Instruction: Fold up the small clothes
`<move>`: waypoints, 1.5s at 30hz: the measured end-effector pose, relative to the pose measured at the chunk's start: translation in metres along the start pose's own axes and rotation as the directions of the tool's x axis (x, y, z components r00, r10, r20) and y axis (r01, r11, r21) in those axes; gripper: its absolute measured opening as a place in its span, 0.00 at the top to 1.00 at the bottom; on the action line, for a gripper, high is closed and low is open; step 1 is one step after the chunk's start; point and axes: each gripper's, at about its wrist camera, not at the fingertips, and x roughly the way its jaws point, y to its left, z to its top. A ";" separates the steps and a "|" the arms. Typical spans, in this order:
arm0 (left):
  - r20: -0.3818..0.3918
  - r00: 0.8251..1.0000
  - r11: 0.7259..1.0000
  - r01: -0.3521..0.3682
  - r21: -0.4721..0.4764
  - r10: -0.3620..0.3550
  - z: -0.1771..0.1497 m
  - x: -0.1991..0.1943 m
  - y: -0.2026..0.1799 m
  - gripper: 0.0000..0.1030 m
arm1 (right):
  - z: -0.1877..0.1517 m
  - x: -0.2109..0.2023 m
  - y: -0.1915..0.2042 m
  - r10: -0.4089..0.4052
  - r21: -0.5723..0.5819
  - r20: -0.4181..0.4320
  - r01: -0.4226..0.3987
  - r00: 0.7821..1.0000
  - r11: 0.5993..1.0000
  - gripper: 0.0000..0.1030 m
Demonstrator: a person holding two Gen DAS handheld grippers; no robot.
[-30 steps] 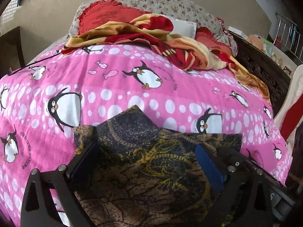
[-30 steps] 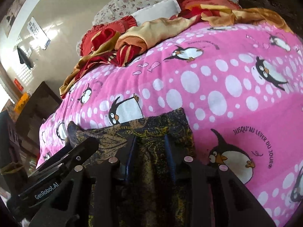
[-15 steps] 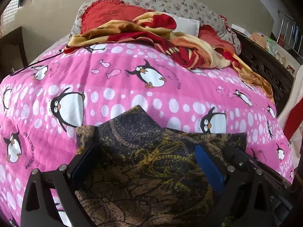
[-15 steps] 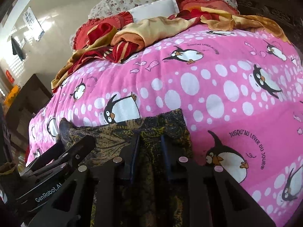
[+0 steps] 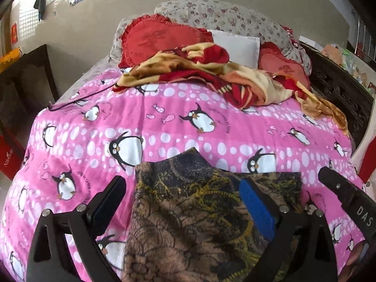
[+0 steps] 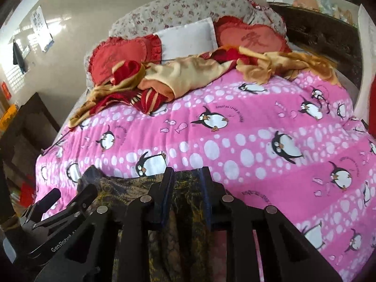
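A small dark garment with a yellow and brown print [image 5: 188, 206] lies on the near part of a bed covered by a pink penguin blanket [image 5: 188, 127]. My left gripper [image 5: 183, 199] is open wide above it, with its left finger over the blanket and its right finger over the cloth. In the right wrist view the garment [image 6: 185, 211] runs between the fingers of my right gripper [image 6: 186, 176], which is narrowly open around a bunched fold. The left gripper also shows in the right wrist view [image 6: 68, 202] at lower left.
A crumpled red and yellow blanket [image 5: 211, 77] lies across the far part of the bed, in front of red heart cushions [image 5: 155, 40] and a floral pillow [image 5: 223, 16]. A dark wooden bed frame [image 5: 340, 94] runs along the right. Dark furniture [image 5: 25, 80] stands left.
Both grippers have pulled back and risen, so more of the bed shows. The left gripper's left finger has come off the garment and is now over the blanket. The garment's left edge looks folded in.
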 end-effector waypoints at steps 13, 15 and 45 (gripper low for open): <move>0.029 0.999 1.000 0.019 0.004 -0.019 -0.012 -0.063 0.000 0.03 | -0.017 -0.055 -0.010 -0.013 -0.017 0.009 0.013 1.000 1.000 0.82; -0.024 0.998 0.997 0.063 0.035 -0.062 -0.022 -0.075 -0.002 0.03 | -0.022 -0.064 -0.012 0.012 -0.019 -0.013 -0.012 1.000 1.000 0.81; -0.139 0.990 0.994 0.020 0.109 -0.005 -0.144 -0.200 0.011 0.00 | -0.139 -0.186 -0.030 0.052 -0.239 -0.247 -0.112 0.968 0.965 0.34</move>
